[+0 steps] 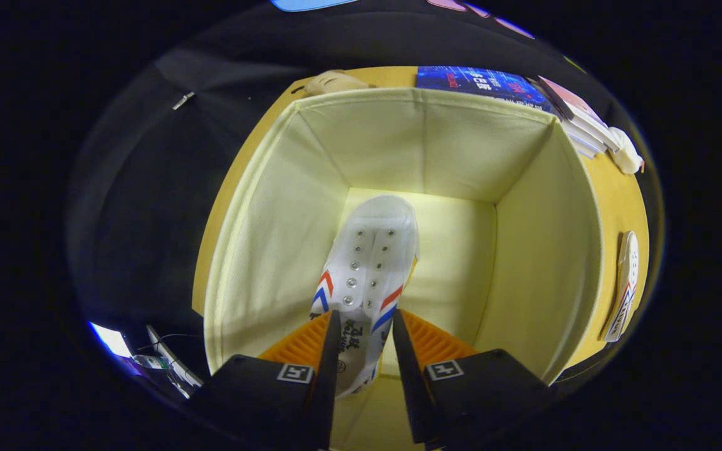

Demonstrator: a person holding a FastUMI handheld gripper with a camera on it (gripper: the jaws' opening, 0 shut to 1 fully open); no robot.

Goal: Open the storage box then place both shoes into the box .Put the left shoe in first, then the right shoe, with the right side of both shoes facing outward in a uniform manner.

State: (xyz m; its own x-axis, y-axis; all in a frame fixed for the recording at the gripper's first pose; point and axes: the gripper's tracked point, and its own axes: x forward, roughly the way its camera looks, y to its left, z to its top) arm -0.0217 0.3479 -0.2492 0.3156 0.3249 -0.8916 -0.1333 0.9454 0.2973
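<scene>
Both fingers of the gripper (364, 338) are pressing on the heel end of a white shoe (370, 263), holding it toe-down inside the open cream fabric box (261, 213) at the frame's centre. At the right, the second shoe (625, 285) is lying on the yellow table (618, 200), outside the box wall, with books (524, 91) sitting in the upper right

Shoe (370, 263) heel hidden between hand-held gripper (365, 326) fingers; contact unclear. Second shoe (625, 285) partly hidden behind storage box (273, 213) wall.
</scene>
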